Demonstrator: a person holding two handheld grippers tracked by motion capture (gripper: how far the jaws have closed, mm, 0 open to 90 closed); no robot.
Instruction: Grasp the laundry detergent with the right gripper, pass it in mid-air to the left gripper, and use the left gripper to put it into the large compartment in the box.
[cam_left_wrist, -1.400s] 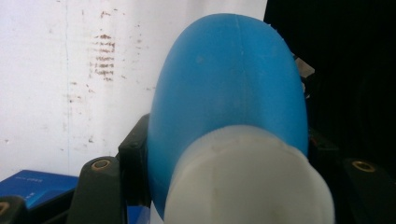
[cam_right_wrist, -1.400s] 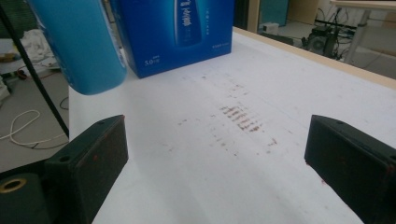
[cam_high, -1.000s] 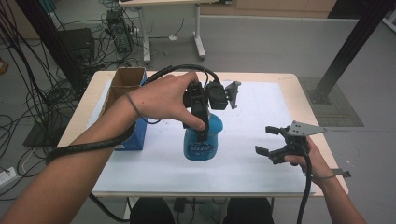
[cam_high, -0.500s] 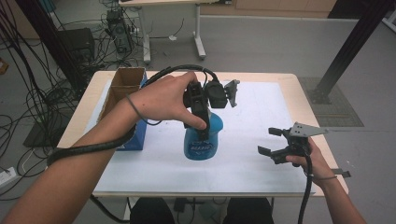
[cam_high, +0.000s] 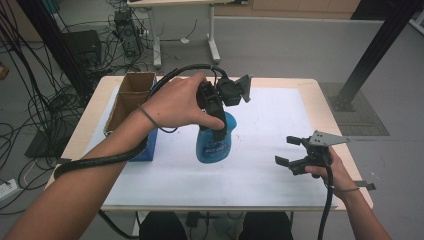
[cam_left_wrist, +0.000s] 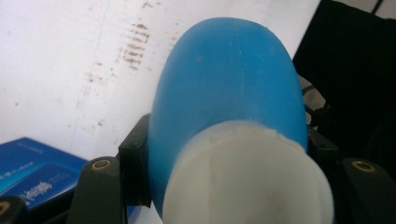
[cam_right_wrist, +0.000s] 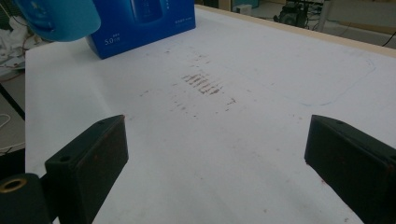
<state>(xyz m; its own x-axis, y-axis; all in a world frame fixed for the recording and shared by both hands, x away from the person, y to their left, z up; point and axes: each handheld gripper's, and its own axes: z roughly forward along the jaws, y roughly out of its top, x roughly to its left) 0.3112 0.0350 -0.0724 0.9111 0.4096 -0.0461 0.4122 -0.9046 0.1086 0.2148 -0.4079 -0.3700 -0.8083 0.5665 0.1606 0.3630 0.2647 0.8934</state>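
Left hand (cam_high: 175, 102) above, gripping blue bottle (cam_high: 212, 142)

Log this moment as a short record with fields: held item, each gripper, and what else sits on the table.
held item: blue bottle with a white cap, lifted over the white mat
left gripper: jaws clamped on the bottle just below the cap
right gripper: jaws wide apart, nothing between them, low over the mat's right side
blue box: on the mat's left edge, beside the bottle
cardboard box: open top, at the table's left end
mat marks: brownish smudges near the middle
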